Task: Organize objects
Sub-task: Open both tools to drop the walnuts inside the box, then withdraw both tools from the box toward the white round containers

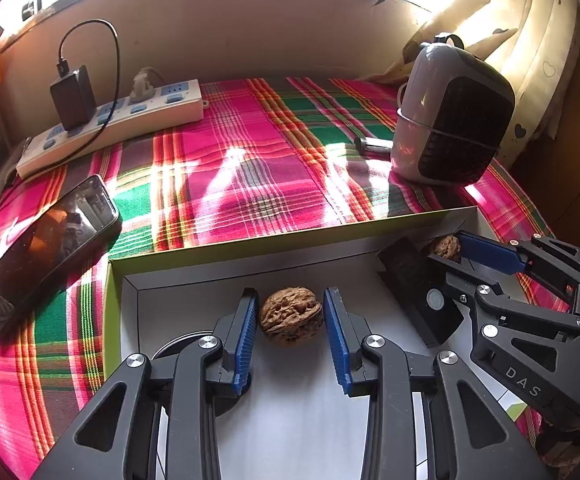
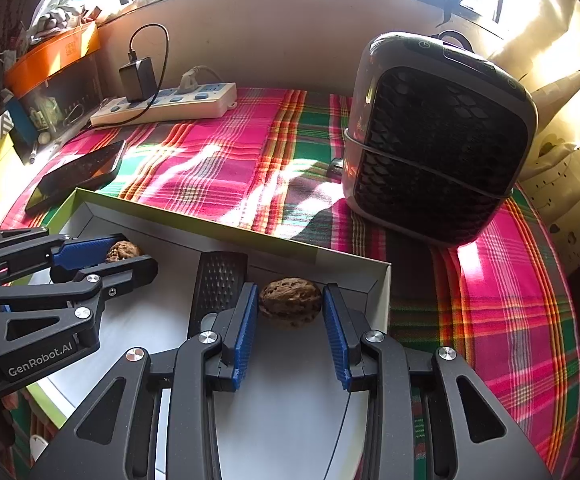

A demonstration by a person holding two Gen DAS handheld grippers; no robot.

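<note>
- The left walnut (image 1: 290, 316) lies on the white floor of an open box (image 1: 249, 244), right between the two blue pads of the left tool (image 1: 290, 294).
- The left tool's jaws are parted. Each pad stands just beside the nut with only a sliver of space, so it does not look clamped.
- The right walnut (image 2: 290, 302) sits between the blue pads of the right tool (image 2: 290, 286) near the box's far right corner. Both pads press on its sides, so this tool is gripping it.
- Whether the right walnut rests on the box floor or is lifted just off it cannot be told.
- Just left of the right tool, a black textured block (image 2: 217, 284) lies in the box beside the right walnut.
- White letters on the right tool's body read "DAS" in the left wrist view. The left tool's body reads "GenRobot.AI" in the right wrist view.
- Both nuts are brown, roundish and deeply wrinkled, with dark pits in the shell. The right one shows a seam across its middle.
- The box has a yellow-green outer edge and stands on a desk covered with a pink, green and orange plaid cloth (image 1: 249, 140).
- A dark phone (image 1: 53, 248), a white power strip (image 1: 121, 124) with a black charger (image 1: 73, 98), and a grey heater (image 2: 438, 140) share the cloth.
</note>
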